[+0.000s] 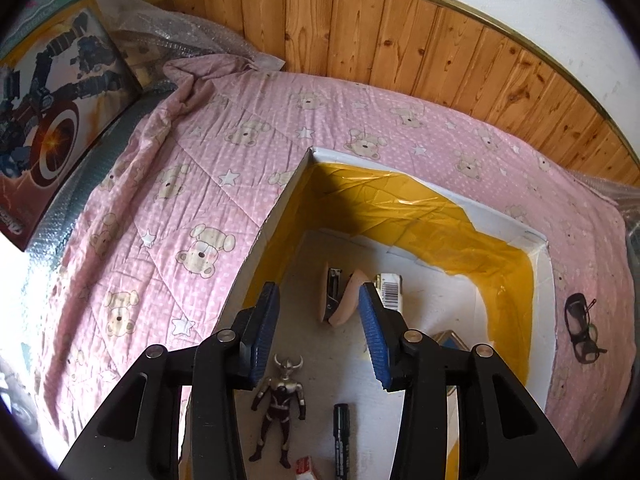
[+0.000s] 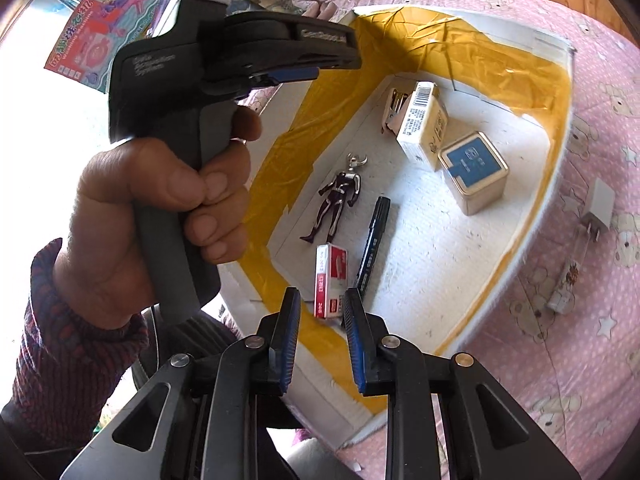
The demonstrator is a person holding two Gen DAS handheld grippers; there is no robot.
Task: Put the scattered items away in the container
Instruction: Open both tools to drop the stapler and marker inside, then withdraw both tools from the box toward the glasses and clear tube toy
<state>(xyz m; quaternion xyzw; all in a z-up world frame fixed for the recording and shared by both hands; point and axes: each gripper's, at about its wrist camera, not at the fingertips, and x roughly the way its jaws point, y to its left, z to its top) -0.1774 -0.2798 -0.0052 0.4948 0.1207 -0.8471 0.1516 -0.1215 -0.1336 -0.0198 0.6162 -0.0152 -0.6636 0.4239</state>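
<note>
I hold the left gripper (image 1: 320,300) above the box (image 1: 276,208), fingers wide and empty. The right gripper (image 2: 322,308) hangs over the box's near edge, fingers narrow and empty. Figure (image 2: 338,196), marker (image 2: 372,240) and stapler (image 1: 332,292) lie inside; glasses (image 1: 580,332) lie outside on the quilt (image 1: 192,184).

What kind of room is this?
Probably a child's bedroom: a pink teddy-bear quilt covers a bed, toy boxes stand beside it, and wood panelling lines the wall.
</note>
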